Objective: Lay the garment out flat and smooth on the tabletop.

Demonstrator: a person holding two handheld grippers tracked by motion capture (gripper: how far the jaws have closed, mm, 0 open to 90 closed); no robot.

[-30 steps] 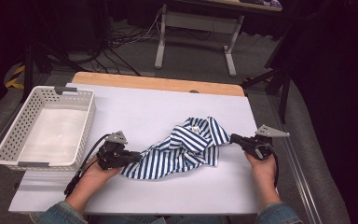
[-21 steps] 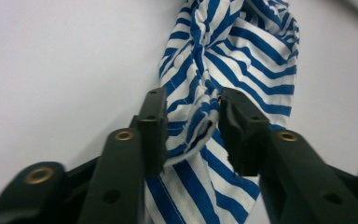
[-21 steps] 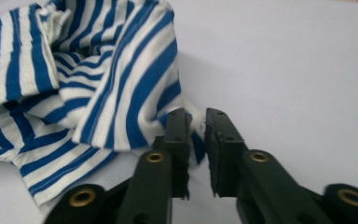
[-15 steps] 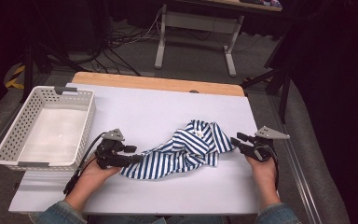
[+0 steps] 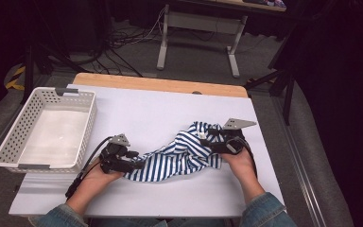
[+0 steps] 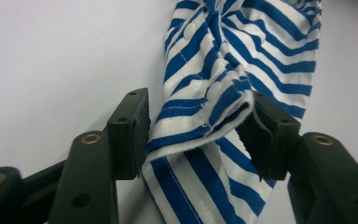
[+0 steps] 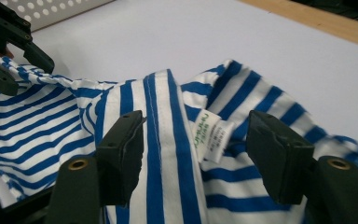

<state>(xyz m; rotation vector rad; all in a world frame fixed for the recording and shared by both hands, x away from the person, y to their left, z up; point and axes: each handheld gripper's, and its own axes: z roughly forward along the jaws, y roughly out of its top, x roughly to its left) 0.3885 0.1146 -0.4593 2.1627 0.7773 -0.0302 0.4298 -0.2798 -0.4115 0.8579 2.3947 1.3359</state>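
Basket (image 5: 9, 142): white, left of the striped cloth, on the table (image 5: 137, 104).
Left gripper (image 5: 134, 160): at the cloth's left end; jaws have just been opening, fabric fold between them, pads parted.
Striped cloth (image 5: 179, 156): blue-white, crumpled, right of the basket.
Right gripper (image 5: 207, 137): over the cloth's right end; jaws have just been opening, fabric and label (image 7: 210, 135) between, unclamped.

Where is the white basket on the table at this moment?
In the high view, the white basket stands at the left edge of the white table, beyond the left gripper and apart from the striped garment.
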